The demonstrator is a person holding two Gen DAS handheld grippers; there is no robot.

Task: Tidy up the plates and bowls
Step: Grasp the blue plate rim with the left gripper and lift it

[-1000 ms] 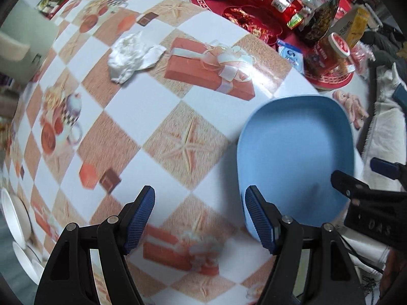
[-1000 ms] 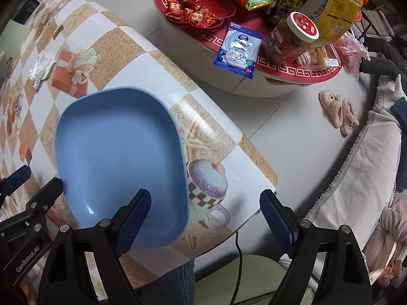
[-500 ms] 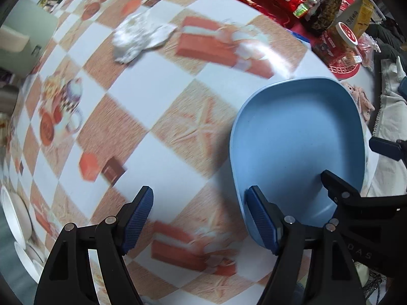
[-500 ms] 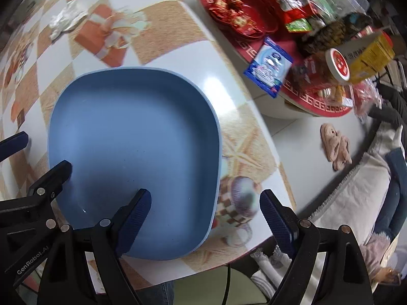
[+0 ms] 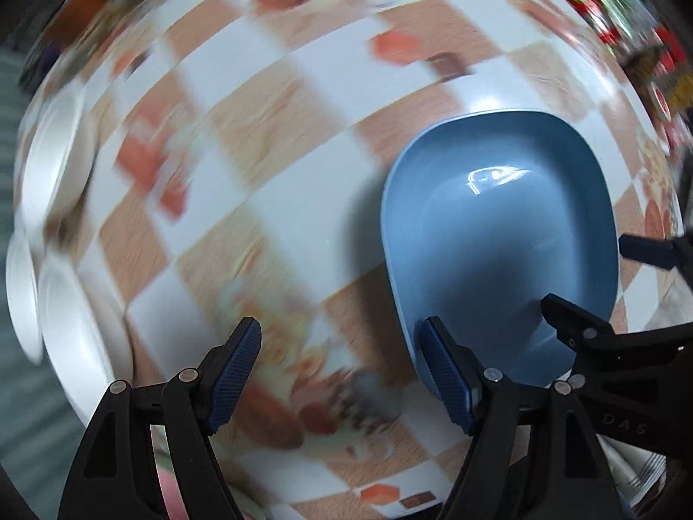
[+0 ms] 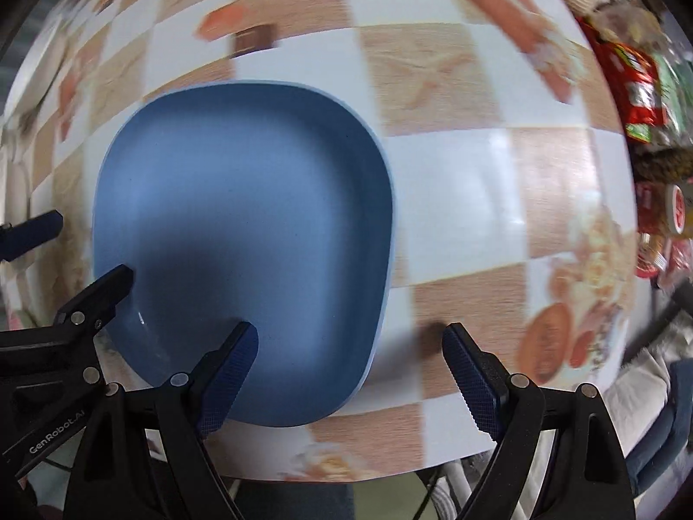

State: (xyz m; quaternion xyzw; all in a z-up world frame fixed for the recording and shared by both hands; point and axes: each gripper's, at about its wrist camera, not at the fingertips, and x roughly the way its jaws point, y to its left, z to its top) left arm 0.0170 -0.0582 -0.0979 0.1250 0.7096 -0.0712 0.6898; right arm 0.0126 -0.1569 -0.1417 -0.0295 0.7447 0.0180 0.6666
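A table point(image 6: 454, 199) under a glossy checked cloth, printed in white and tan with starfish and gift boxes, fills the room's middle.

Nearest, both tools hang above it pointing down. The left hand-held gripper point(image 5: 342, 372) has its jaws spread with nothing between them but cloth; its right-hand finger sits just at the near rim of the blue plate point(image 6: 242, 238), apparently not pressing it. The right hand-held gripper point(image 6: 348, 372) is likewise wide and empty, one finger over the plate's floor, the other over bare cloth, so the right rim runs between them. I take this straddling as a line-up for lifting the plate by opposite edges, though no grasp is made.

The plate itself lies flat near the table's front edge, a square-cornered shallow dish.

Farther off to the left, white dishes point(image 5: 65, 312) sit clustered at the table's rim, blurred; that is probably where the plate belongs. Beyond on the right, red snack packets point(image 6: 628, 82) crowd a separate surface.
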